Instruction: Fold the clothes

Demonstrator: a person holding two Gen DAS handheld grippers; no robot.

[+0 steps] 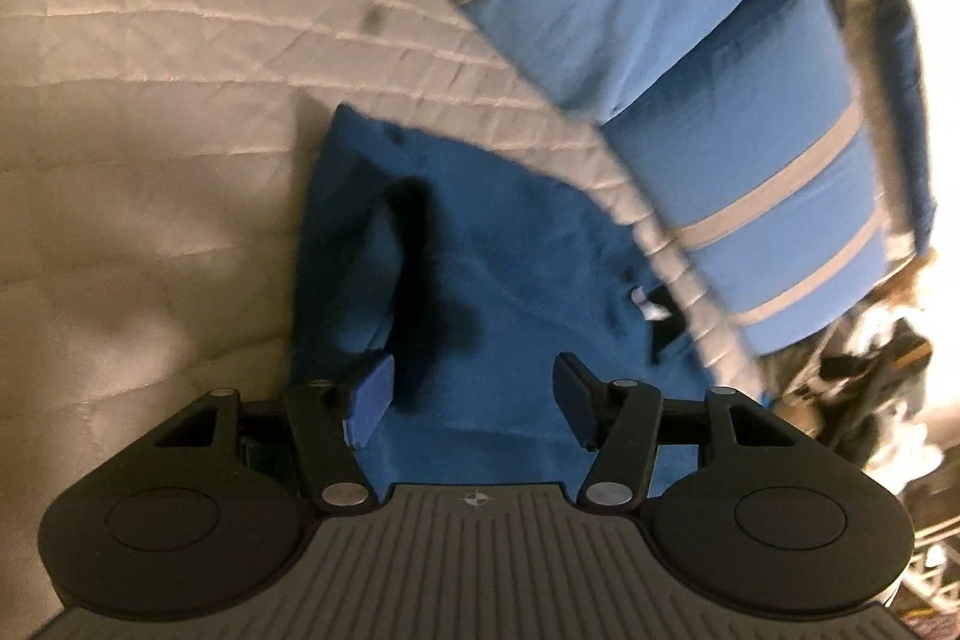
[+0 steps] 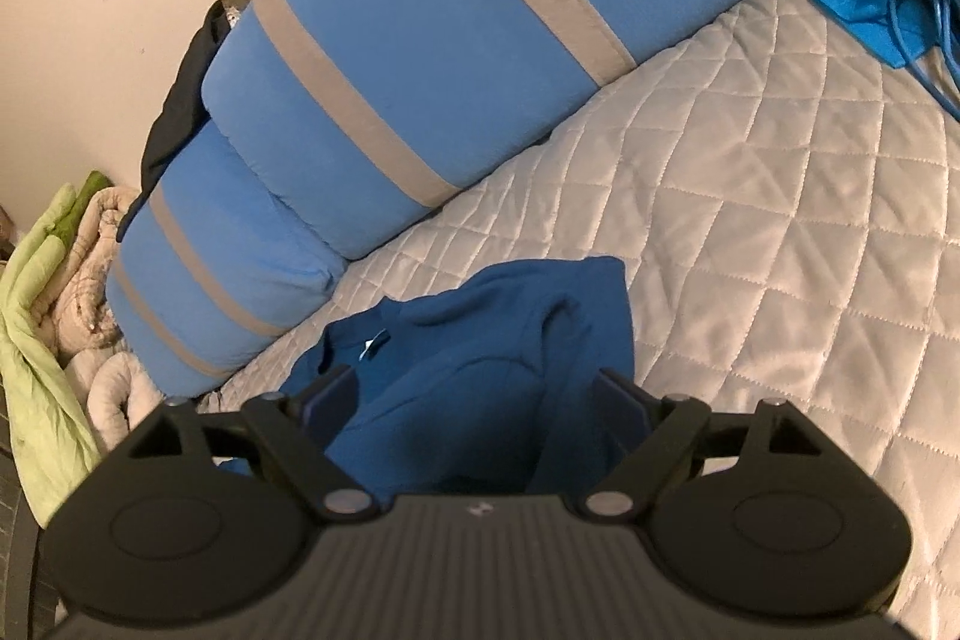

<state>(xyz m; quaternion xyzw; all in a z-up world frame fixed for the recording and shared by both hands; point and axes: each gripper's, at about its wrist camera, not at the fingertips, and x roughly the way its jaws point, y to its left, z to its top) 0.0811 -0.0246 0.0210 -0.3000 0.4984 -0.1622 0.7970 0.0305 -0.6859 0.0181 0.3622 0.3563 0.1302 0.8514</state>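
A quilted bedspread (image 2: 780, 196) carries the blue garment (image 1: 492, 280), bunched near the striped pillows (image 2: 420, 58). Left gripper (image 1: 474, 394) and right gripper (image 2: 474, 400) both hang released above it, their bodies hiding its near edge.

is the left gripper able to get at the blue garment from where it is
Probably yes: the left gripper is open right over the blue garment on the quilt, with nothing between them.

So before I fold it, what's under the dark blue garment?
The dark blue garment lies on the quilted bedspread, which shows all around it. Whatever sits directly beneath its bunched folds is covered.
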